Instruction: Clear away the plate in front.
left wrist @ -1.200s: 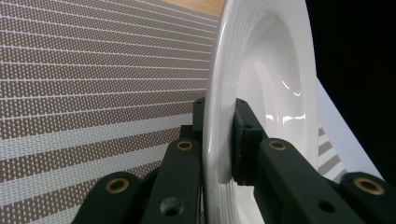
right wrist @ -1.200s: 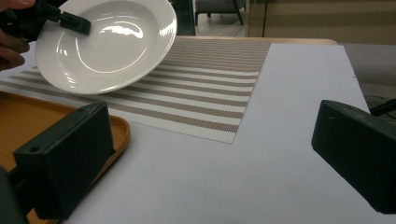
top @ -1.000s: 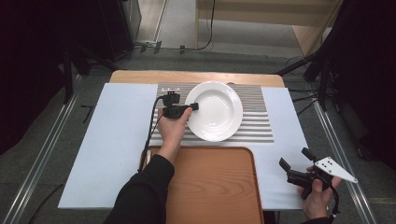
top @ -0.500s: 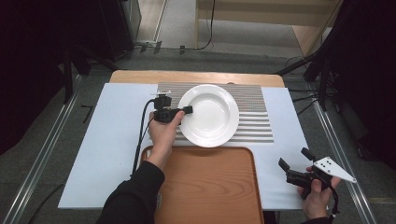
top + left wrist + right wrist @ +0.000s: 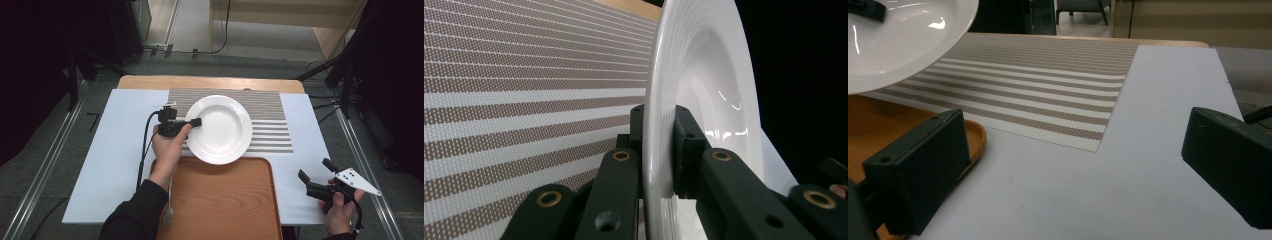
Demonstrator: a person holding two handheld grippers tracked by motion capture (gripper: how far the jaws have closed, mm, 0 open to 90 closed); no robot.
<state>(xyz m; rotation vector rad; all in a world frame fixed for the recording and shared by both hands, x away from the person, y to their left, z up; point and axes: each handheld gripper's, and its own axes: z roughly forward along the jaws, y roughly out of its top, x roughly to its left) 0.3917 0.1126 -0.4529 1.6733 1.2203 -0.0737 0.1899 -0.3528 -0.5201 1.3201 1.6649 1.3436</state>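
From above, the left gripper (image 5: 194,122) is clamping the left rim of the round white ceramic plate (image 5: 220,129), which is overlapping the striped mat (image 5: 272,125) and the wooden tray (image 5: 225,200); a fork (image 5: 168,212) is lying half-hidden beneath the sleeve. In the left gripper view, the plate (image 5: 664,100) is being pinched edge-on and is cut off above. In the right gripper view, the right gripper (image 5: 1073,170) is standing wide open over white board (image 5: 1148,125).

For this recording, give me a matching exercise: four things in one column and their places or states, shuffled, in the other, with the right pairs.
Things:
1. round white plate
2. metal fork
3. left gripper
4. right gripper

States:
A. jaws open, holding nothing, over the white sheet
B. lying at the left edge of the wooden tray
C. clamped by its rim over the striped placemat
D. shut on a rim

Pairs: 1-C, 2-B, 3-D, 4-A
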